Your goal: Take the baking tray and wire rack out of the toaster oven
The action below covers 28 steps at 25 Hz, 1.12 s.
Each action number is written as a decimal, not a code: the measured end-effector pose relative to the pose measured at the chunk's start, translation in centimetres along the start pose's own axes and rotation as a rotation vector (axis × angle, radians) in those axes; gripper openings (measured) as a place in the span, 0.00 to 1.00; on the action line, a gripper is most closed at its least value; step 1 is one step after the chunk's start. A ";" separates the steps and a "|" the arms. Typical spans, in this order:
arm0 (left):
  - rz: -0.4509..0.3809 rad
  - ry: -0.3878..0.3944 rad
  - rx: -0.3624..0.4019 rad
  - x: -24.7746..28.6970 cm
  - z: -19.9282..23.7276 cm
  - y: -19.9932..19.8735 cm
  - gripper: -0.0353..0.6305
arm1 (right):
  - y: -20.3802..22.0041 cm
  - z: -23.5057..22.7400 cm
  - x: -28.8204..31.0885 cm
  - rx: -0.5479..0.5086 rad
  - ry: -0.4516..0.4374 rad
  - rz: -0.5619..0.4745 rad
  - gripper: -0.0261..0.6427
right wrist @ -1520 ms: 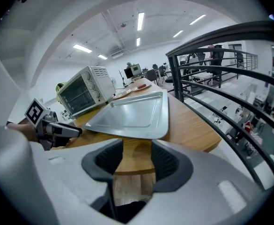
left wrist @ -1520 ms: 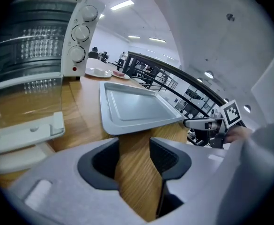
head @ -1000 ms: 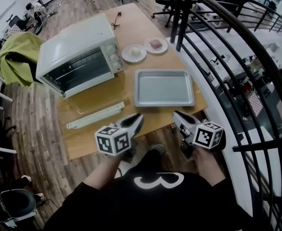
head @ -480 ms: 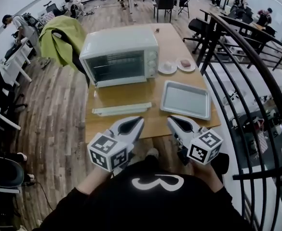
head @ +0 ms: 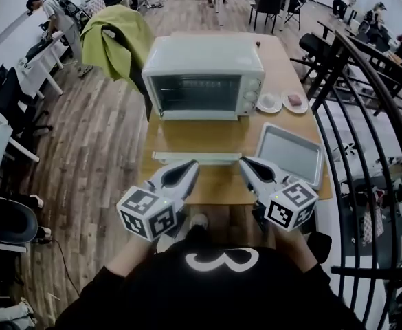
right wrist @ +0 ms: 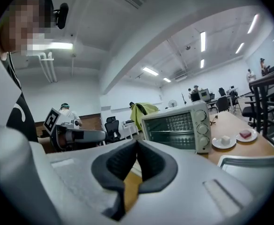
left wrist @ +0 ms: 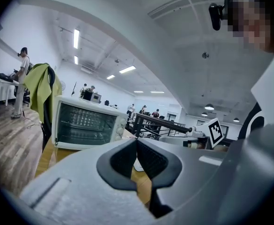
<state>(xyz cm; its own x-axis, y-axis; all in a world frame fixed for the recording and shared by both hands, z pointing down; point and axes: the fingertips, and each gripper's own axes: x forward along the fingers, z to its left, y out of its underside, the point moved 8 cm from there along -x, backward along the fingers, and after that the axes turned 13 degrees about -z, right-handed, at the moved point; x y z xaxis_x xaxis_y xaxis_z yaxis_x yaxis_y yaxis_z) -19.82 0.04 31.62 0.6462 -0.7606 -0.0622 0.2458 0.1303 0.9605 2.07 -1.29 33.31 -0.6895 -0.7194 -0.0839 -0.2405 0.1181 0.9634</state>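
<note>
The white toaster oven (head: 204, 74) stands at the back of the wooden table (head: 187, 136), its glass door folded down flat with the white handle (head: 196, 158) towards me. Grid lines show inside the oven (right wrist: 176, 125), probably the wire rack. The grey baking tray (head: 288, 154) lies on the table to the right of the door. My left gripper (head: 189, 166) and right gripper (head: 246, 162) hover side by side over the table's near edge, pointing at the oven. Both are shut and empty, as the left gripper (left wrist: 137, 142) and right gripper (right wrist: 137, 144) show in their own views.
Two small plates (head: 269, 103) (head: 295, 102) with food sit right of the oven. A black metal railing (head: 365, 115) curves along the right side. A green cloth (head: 118, 36) hangs on a chair left of the oven. People and desks are far behind.
Both grippers have risen from near my body and now point level at the oven. The view has swung to face the oven squarely. The tray has stayed on the table.
</note>
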 end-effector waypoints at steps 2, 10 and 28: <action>0.004 -0.027 -0.014 0.9 2.1 0.0 0.07 | 0.5 -1.2 2.0 -0.003 0.015 0.021 0.04; -0.008 -0.111 -0.126 5.6 11.7 0.2 0.07 | 2.0 -6.7 9.8 0.068 0.073 0.033 0.04; -0.226 -0.110 -0.817 15.8 26.9 1.5 0.27 | 4.8 -17.5 21.2 0.720 0.314 -0.242 0.24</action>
<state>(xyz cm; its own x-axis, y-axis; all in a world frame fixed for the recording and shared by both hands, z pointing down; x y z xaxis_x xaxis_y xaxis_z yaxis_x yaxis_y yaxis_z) -28.61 -28.88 39.37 0.4555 -0.8754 -0.1618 0.8314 0.3533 0.4289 -1.75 -28.01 40.59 -0.3646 -0.9268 -0.0900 -0.8113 0.2687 0.5192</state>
